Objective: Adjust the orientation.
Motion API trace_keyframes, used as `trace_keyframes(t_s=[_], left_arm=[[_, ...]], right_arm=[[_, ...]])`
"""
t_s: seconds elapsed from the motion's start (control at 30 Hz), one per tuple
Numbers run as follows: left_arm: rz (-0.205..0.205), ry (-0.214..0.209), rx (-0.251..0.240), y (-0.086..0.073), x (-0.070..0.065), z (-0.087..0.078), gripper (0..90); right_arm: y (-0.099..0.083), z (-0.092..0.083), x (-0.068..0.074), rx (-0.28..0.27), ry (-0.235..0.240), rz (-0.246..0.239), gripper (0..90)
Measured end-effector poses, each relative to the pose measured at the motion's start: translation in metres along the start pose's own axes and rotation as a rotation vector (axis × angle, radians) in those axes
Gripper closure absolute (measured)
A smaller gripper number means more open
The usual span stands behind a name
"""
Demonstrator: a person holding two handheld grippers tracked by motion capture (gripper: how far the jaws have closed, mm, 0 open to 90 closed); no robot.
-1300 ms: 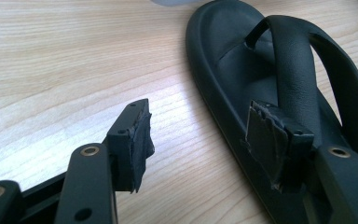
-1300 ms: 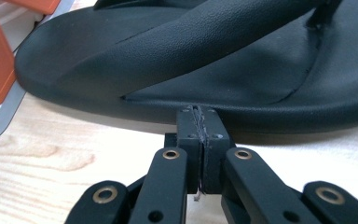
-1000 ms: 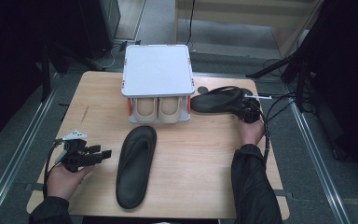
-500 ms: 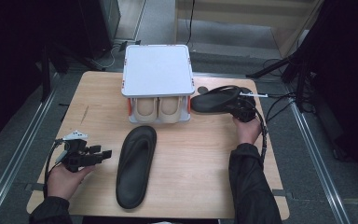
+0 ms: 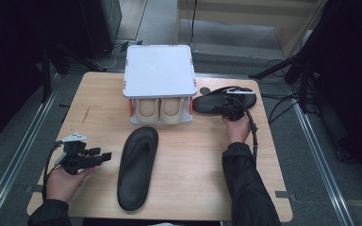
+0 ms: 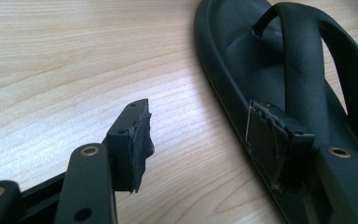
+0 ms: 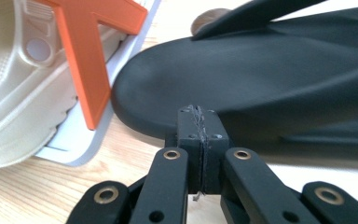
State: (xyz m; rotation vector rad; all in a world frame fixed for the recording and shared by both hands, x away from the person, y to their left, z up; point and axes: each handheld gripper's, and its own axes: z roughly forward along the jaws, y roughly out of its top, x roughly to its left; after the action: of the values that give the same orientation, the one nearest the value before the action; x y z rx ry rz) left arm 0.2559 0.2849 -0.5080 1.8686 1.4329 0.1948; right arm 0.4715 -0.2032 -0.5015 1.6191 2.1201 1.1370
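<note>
- Hands in the high view: the right claw [image 5: 232, 111] had drifted left along the far black sandal [image 5: 224, 100] since a second before and hung at its near edge, while the left claw [image 5: 99, 157] had kept its place, apart from the near black sandal [image 5: 137, 165] on the wooden surface [image 5: 193, 183].
- Left gripper view: the left claw [image 6: 205, 140] stood open, its right jaw over the near black sandal's [image 6: 279, 70] edge.
- Right gripper view: the right claw [image 7: 199, 123] was shut on nothing, the far black sandal [image 7: 270, 79] just beyond its tips, beside the white shoe rack [image 7: 100, 135].
</note>
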Motion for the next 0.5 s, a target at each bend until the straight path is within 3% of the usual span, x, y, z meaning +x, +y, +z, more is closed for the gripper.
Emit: trace_keyframes(t_s=[0.27,0.5], left_arm=[[-0.017,0.014,0.001,-0.007,0.003,-0.006,40.2],[-0.028,0.02,-0.005,-0.008,0.006,-0.008,40.2]], right_arm=[[0.006,0.022,0.015,-0.015,-0.021,-0.007,90.0],[0.007,0.034,0.018,0.022,-0.033,-0.02,90.0]])
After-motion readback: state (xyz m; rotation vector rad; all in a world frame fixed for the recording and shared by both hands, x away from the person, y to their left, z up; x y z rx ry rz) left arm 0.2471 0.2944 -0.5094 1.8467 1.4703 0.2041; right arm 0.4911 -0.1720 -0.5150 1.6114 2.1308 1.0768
